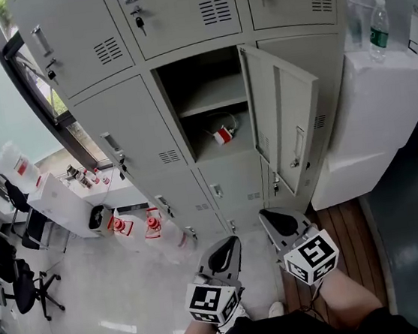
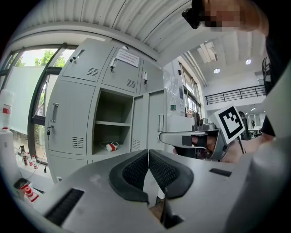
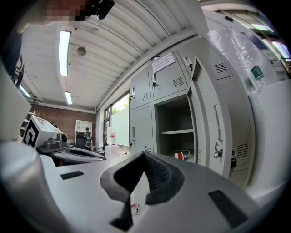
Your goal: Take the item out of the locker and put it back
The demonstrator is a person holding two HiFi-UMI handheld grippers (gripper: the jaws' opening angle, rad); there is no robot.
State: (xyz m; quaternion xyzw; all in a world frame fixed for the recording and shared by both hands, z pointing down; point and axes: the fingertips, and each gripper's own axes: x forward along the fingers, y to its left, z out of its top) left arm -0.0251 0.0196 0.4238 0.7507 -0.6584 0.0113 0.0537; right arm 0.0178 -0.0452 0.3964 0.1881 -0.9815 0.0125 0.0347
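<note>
The grey locker (image 1: 209,102) stands with its middle compartment's door (image 1: 287,126) swung out to the right. A small red and white item (image 1: 224,134) with a thin cable lies on the compartment's lower floor, under the shelf; it also shows in the left gripper view as the item (image 2: 110,146) and in the right gripper view as the item (image 3: 181,155). My left gripper (image 1: 224,255) and right gripper (image 1: 280,222) are held side by side well short of the locker, level, both shut and empty. Black pads (image 2: 132,170) meet at the left gripper (image 2: 148,152); the right gripper (image 3: 144,154) looks the same.
A water bottle (image 1: 378,26) stands on a white cabinet (image 1: 382,96) right of the open door. Red and white bottles (image 1: 152,226) sit on the floor at the locker's foot, left. A small white table (image 1: 62,199) and black office chairs (image 1: 27,287) stand further left.
</note>
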